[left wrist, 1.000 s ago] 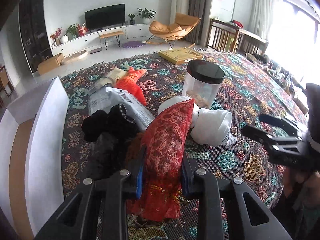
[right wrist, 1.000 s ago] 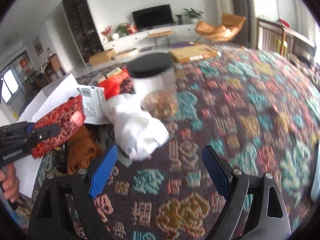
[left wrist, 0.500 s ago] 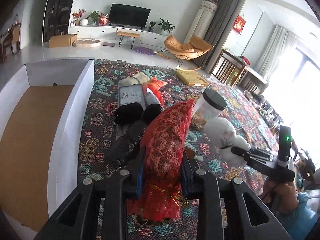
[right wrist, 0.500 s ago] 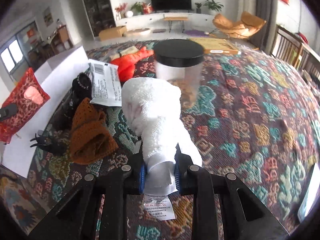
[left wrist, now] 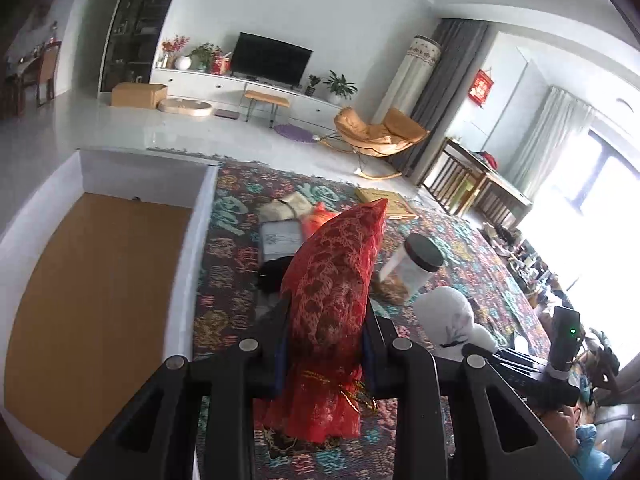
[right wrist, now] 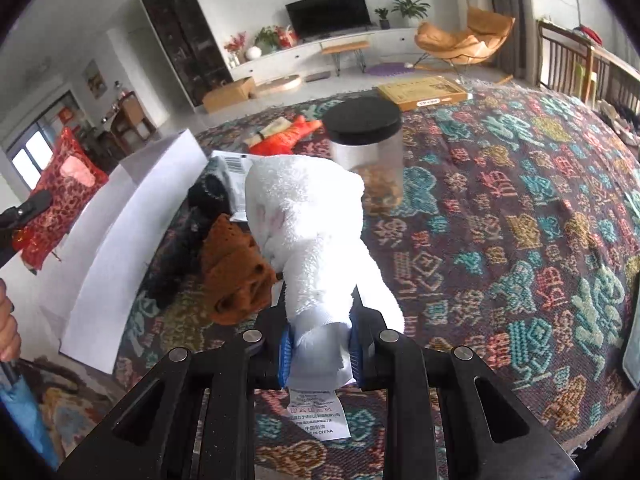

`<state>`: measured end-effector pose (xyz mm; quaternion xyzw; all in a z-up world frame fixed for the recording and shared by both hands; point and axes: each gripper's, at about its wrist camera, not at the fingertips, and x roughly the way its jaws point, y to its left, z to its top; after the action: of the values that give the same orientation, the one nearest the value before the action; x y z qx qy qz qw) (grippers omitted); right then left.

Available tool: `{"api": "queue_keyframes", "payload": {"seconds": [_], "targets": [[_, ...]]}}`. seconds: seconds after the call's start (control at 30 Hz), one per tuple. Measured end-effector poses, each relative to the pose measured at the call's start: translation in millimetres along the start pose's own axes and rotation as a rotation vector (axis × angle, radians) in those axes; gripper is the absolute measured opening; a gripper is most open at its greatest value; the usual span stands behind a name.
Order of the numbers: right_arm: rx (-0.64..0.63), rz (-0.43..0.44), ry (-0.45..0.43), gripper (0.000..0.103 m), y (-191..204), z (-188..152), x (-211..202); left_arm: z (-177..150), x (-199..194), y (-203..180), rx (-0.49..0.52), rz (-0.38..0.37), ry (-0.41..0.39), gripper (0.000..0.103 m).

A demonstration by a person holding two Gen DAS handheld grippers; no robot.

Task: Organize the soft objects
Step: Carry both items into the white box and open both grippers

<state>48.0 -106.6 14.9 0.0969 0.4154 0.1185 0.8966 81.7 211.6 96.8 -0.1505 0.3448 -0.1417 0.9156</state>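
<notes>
While the left gripper (left wrist: 325, 354) is clamped on a red lace pouch (left wrist: 333, 280), its lower end hangs below the jaws and hides the carpet (right wrist: 500, 216) right in front of that camera. The pouch stands upright between the blue pads, its tip pointing toward the far side of the room, and it blocks most of the pile behind it: only parts of a black garment (left wrist: 274, 274), a grey parcel (left wrist: 280, 236) and an orange cloth (left wrist: 320, 214) peek out past its left edge. To the left lies a white box (left wrist: 188, 240) with a brown bottom, its near corner cut off by the frame. The right gripper (right wrist: 320, 350) is closed on a white plush toy (right wrist: 308, 224), pinching it at the narrow near end where a printed care label (right wrist: 318, 414) hangs down. The toy is lifted above the carpet and covers the lower left of a clear jar (right wrist: 370, 156) with a black lid; the jar's contents are brownish and hard to identify. Just left of the toy, a brown knitted piece (right wrist: 236, 276) lies crumpled on the carpet, touching the black garment beside it. In the left wrist view the toy shows at the right, near the jar, with the right gripper's body partly out of frame. In the right wrist view the pouch appears at the far left above the box wall, with the left gripper mostly cut off. Bright window glare washes out the right edge of the room.
</notes>
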Motion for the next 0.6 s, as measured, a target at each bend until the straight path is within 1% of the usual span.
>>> {"api": "queue_keyframes", "payload": {"seconds": [0.03,0.1,0.2,0.33,0.43,0.47,0.5,0.53,0.57,0.6], "targets": [[-0.011,0.030,0.004,0.024,12.4,2.2,1.4,-0.7,-6.6,12.0,-0.010,0.036,-0.006,0.028],[-0.039,0.104,0.006,0.024,43.2,9.7,2.2,-3.7,-19.2,34.8,-0.006,0.144,-0.022,0.028],[-0.073,0.268,0.017,0.025,100.6,25.1,2.6,-11.6,-34.9,66.3,0.010,0.308,-0.030,0.028],[-0.153,0.457,0.053,0.025,190.3,44.7,10.8,-23.9,-51.8,102.2,0.006,0.463,-0.032,0.028],[-0.192,0.537,0.083,0.025,243.0,53.4,29.0,-33.7,-56.7,119.5,0.009,0.552,-0.034,0.029],[-0.194,0.553,0.084,0.028,256.0,55.6,37.5,-36.0,-57.2,123.7,0.013,0.595,-0.034,0.029],[-0.183,0.588,0.079,0.042,267.1,57.8,47.5,-37.3,-56.5,128.9,0.012,0.659,-0.042,0.035],[-0.168,0.616,0.081,0.057,277.4,58.4,59.3,-38.6,-56.9,133.6,0.003,0.723,-0.050,0.059],[-0.167,0.627,0.113,0.086,287.8,58.0,73.9,-39.8,-57.4,137.8,-0.011,0.766,-0.058,0.079],[-0.178,0.633,0.163,0.085,296.1,56.0,85.8,-42.1,-59.0,142.6,-0.027,0.799,-0.074,0.101]]}}
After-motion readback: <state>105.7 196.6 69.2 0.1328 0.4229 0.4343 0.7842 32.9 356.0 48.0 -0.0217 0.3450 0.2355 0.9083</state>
